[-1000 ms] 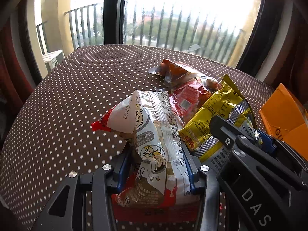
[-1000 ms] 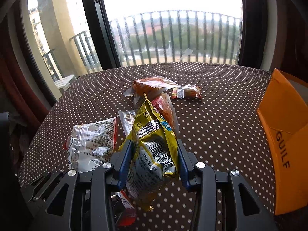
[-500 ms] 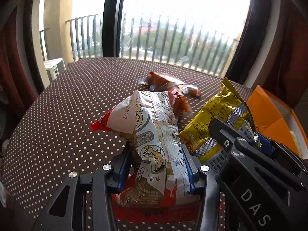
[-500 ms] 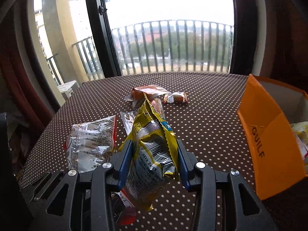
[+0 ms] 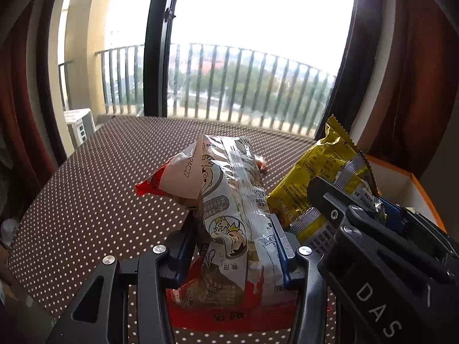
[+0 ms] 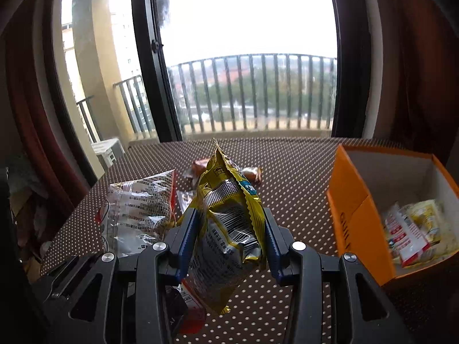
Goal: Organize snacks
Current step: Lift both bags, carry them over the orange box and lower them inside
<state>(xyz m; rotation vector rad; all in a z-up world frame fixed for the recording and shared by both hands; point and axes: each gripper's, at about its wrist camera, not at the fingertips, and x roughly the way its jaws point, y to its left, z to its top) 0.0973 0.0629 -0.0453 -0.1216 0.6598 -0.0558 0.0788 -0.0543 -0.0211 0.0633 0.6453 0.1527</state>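
Observation:
My left gripper (image 5: 233, 235) is shut on a white and red snack bag (image 5: 226, 215) with cartoon faces, held above the dotted table. My right gripper (image 6: 229, 235) is shut on a yellow snack packet (image 6: 229, 223), also lifted. In the left wrist view the right gripper (image 5: 373, 246) and the yellow packet (image 5: 321, 169) sit just to the right. In the right wrist view the white bag (image 6: 140, 212) shows at the left. An open orange box (image 6: 355, 200) stands to the right and holds a few snack packets (image 6: 413, 229).
The round brown table with white dots (image 6: 292, 172) carries several small brown and red snack packets (image 6: 249, 172) near its middle. The orange box also shows in the left wrist view (image 5: 413, 180). A large window with a balcony railing is behind the table; dark red curtains hang at both sides.
Both grippers have risen and tilted up with their packets still held. The orange box has come further into view on the right, its inside now showing.

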